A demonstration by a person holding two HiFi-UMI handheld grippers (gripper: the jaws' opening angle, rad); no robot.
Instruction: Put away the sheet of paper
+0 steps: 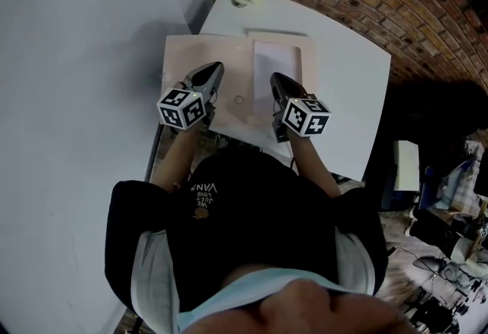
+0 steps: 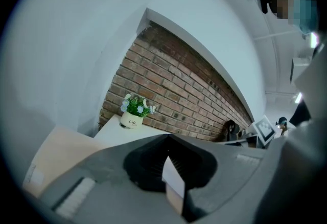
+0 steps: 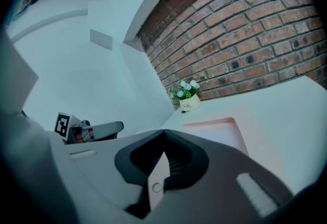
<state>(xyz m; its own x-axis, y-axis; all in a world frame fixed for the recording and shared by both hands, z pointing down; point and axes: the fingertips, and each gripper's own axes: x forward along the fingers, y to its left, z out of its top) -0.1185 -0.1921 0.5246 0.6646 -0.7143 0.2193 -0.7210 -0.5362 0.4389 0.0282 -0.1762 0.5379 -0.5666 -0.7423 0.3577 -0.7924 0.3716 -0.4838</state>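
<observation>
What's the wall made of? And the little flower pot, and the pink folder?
Wall: brick, rough and matte, with mortar lines.
Pot: probably glazed ceramic, smooth white.
Folder: likely plastic or card, smooth pale pink, hard to tell.

I'm looking down into soft, cool, even light: the white table (image 1: pixel 343 58) is glowing bright without glare, while the cluttered floor (image 1: pixel 427 107) on its right is sinking into deep shadow. In both gripper views the fisheye is bending the brick wall (image 2: pixel 168 90) into an arc and black is ringing the corners. My left gripper (image 2: pixel 168 140) and right gripper (image 3: pixel 164 135) are looming soft, out of focus, greyish.
</observation>
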